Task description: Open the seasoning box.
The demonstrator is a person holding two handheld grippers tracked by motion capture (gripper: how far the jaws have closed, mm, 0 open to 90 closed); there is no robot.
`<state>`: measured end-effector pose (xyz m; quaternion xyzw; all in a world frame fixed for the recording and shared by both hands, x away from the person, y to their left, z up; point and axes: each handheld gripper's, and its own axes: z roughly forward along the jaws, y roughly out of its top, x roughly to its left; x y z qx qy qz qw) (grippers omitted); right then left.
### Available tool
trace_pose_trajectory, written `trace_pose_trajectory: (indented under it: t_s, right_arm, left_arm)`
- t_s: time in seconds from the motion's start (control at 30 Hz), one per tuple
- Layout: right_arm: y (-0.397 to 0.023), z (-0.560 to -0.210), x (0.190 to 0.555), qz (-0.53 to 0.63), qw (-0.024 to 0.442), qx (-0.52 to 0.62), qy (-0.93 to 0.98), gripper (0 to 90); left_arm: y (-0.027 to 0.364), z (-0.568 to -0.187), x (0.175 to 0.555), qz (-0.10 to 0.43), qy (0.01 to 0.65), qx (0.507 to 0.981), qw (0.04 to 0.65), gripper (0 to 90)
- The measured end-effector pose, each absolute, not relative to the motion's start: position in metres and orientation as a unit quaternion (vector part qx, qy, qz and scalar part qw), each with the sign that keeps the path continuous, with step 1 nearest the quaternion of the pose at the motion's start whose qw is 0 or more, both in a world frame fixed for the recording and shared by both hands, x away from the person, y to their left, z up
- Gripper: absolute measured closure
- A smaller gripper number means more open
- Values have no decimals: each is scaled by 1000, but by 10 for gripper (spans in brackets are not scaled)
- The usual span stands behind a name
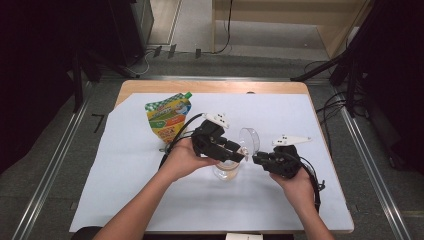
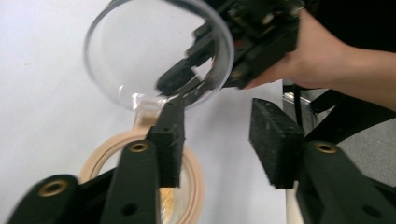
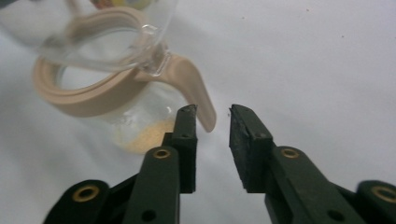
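White sheet (image 1: 150, 190) covers the table. Snack pouch (image 1: 168, 120) at 10 o'clock of centre. Clear jar (image 1: 227, 170) with beige rim sits at centre, yellow powder in its bottom, round clear lid (image 1: 249, 140) flipped up at its 1 o'clock. Left gripper (image 1: 240, 156) over the rim, jaws spread, pinching nothing. Right gripper (image 1: 256, 160) at jar's 3 o'clock, jaws parted, empty, just beside the beige handle (image 3: 196, 88).
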<state>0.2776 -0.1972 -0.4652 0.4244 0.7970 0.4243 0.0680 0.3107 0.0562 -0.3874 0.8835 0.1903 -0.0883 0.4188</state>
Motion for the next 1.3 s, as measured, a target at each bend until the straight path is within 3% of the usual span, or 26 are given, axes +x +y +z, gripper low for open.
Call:
trace_pose_trajectory:
  t_s: [0.53,1.3]
  right_arm:
    - [-172,-458,234,459,39,362,811,577]
    - [-140,-461,227,446,14,320,836,555]
  left_arm:
    - [99,-380,319,-80,241,866,431,500]
    - [168,-362,328,-46,296,848,437,492]
